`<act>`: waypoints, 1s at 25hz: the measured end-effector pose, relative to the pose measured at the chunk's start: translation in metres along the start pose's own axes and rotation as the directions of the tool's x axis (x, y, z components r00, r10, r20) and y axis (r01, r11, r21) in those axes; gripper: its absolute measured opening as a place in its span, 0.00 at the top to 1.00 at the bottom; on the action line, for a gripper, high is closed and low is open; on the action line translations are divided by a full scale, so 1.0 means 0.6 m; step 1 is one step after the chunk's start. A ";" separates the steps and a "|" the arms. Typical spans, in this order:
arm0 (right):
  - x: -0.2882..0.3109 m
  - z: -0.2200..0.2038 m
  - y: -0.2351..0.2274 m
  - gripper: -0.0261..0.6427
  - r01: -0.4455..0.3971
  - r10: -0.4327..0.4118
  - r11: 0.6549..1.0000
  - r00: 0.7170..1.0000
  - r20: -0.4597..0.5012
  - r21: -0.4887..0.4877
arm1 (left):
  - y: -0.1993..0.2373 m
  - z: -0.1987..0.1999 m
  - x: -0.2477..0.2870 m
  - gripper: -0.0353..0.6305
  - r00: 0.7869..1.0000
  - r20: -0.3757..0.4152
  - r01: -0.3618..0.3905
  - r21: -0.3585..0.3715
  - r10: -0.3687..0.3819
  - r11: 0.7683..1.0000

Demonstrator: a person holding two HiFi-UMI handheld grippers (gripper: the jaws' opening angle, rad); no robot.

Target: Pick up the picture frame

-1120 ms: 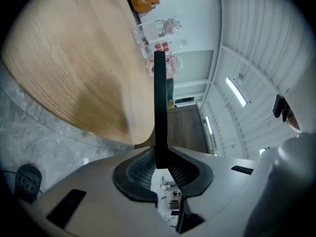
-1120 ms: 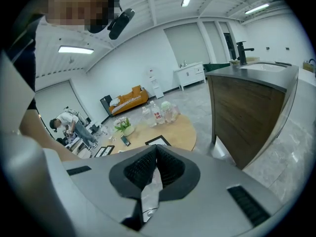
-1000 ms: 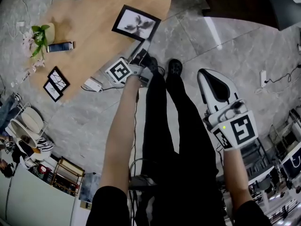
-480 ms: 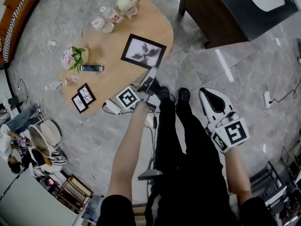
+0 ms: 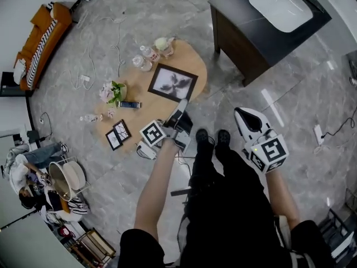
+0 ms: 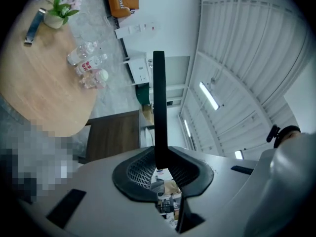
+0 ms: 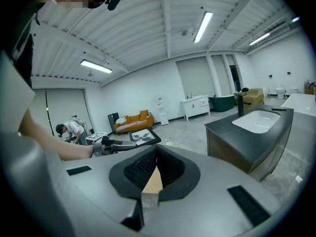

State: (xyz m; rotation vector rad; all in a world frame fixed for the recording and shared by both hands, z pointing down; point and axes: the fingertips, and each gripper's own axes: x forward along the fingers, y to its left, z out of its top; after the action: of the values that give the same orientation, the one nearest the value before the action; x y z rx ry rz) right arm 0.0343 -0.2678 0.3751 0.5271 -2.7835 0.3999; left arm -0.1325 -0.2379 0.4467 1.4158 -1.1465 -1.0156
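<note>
The picture frame (image 5: pixel 173 84), black-rimmed with a grey flower print, hangs above the oval wooden table (image 5: pixel 139 116). My left gripper (image 5: pixel 181 107) is shut on its near edge. In the left gripper view the frame (image 6: pixel 159 102) shows edge-on as a thin black bar pinched between the pads, where my left gripper (image 6: pixel 159 154) closes. The right gripper view shows the frame (image 7: pixel 142 136) held out level. My right gripper (image 5: pixel 246 118) is off to the right beside my legs, its jaws together on nothing. In its own view my right gripper (image 7: pixel 157 158) points towards the room.
On the table are a small pair of frames (image 5: pixel 117 134), a flower pot (image 5: pixel 114 91), a blue flat object (image 5: pixel 129 104) and bottles (image 5: pixel 146 57). A dark cabinet with a white basin (image 5: pixel 262 21) stands at the back right. Cables trail on the floor; a person (image 5: pixel 33 183) crouches at the lower left.
Both grippers have risen well above the table. The frame has come up with my left gripper, and the table and floor look farther away.
</note>
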 end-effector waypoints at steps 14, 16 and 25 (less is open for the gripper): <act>-0.059 0.105 0.051 0.94 -0.050 0.053 0.998 0.990 0.130 -0.030 | -0.235 -0.044 -0.032 0.84 0.995 0.053 0.079 0.044 -0.081 0.996; -0.064 0.116 0.061 0.94 -0.055 0.061 0.997 0.987 0.147 -0.046 | -0.251 -0.052 -0.040 0.84 0.995 0.059 0.082 0.060 -0.086 0.995; -0.080 0.132 0.079 0.94 -0.048 0.056 0.998 0.984 0.171 -0.051 | -0.283 -0.078 -0.070 0.84 0.993 0.062 0.097 0.091 -0.102 0.991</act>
State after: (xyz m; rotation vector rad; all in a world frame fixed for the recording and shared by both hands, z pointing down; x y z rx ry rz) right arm 0.0414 -0.2355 0.2766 0.5011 -2.9707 0.3123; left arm -0.0727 -0.1806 0.2854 1.5315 -1.1905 -1.1008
